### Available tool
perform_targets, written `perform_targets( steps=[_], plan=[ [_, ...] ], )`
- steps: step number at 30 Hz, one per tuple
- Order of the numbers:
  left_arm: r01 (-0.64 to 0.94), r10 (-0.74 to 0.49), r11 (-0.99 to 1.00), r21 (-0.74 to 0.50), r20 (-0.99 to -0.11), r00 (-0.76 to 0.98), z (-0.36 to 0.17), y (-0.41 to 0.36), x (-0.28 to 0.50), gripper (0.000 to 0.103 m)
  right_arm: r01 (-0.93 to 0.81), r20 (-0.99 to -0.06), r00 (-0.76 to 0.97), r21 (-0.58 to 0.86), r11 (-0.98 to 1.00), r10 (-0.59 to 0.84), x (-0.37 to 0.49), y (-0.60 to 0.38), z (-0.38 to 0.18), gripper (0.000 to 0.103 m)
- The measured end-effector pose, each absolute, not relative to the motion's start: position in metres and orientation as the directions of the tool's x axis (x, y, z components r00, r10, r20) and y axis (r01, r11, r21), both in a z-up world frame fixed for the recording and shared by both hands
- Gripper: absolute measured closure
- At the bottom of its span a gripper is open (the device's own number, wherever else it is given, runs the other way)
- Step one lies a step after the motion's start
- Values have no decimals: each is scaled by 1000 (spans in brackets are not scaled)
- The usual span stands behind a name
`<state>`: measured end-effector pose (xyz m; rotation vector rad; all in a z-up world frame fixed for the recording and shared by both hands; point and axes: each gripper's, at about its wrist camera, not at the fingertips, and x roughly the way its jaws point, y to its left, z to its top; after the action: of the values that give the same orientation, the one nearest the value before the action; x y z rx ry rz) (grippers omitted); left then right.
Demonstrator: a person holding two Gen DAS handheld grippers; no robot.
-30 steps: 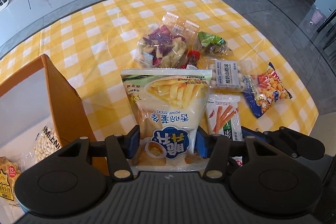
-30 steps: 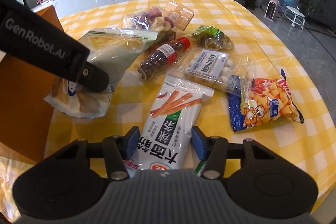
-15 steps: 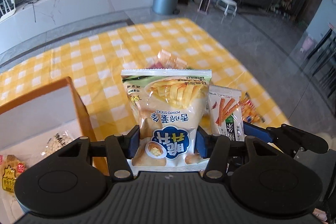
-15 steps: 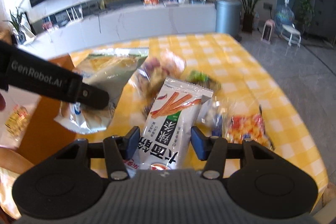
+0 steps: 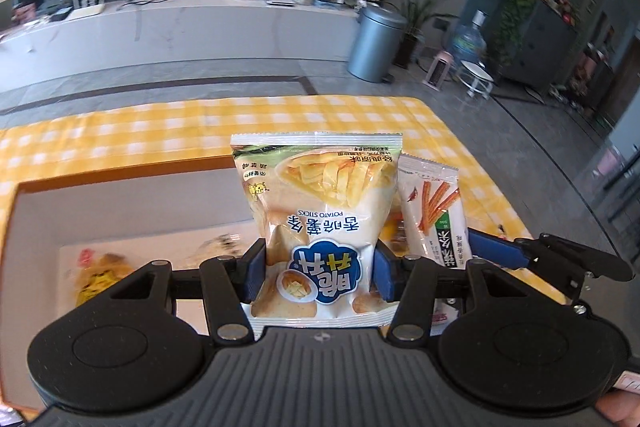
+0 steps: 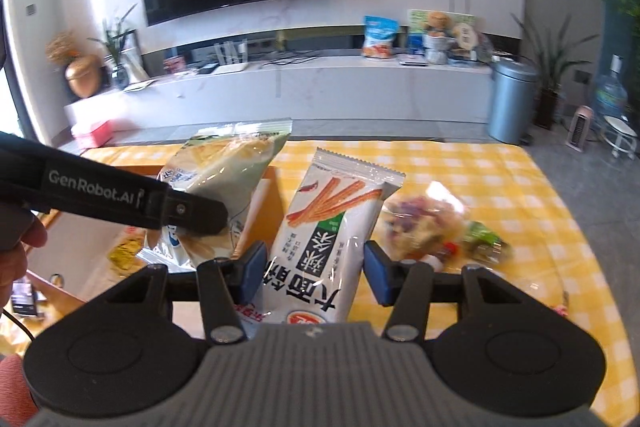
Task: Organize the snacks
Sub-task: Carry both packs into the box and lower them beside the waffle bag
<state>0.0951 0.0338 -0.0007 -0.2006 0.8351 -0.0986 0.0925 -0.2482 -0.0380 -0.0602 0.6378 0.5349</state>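
My left gripper is shut on a pale potato sticks bag and holds it upright in the air over the open cardboard box. My right gripper is shut on a white noodle stick packet, lifted above the yellow checked tablecloth just right of the box. In the right wrist view the left gripper's arm and the potato sticks bag hang to the left. In the left wrist view the noodle packet and the right gripper's finger sit close on the right.
The box holds several snack bags on its floor. A clear bag of mixed dried fruit and a green packet lie on the table to the right. A grey bin and a white counter stand beyond the table.
Both grippers have lifted their packets off the table and tilted up, moving left toward the box. The left gripper's bag now hangs over the box opening.
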Motion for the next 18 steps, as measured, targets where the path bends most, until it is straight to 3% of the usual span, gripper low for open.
perform_targets(
  steps=[8, 18],
  plan=[
    [-77, -149, 965, -251, -764, 628, -19, 83, 93, 43, -622, -610, 601, 48, 781, 516, 82, -178, -25, 51],
    [-115, -171, 955, -272, -826, 537, -60, 121, 115, 43, -732, -725, 527, -122, 670, 444, 112, -111, -47, 52]
  ],
)
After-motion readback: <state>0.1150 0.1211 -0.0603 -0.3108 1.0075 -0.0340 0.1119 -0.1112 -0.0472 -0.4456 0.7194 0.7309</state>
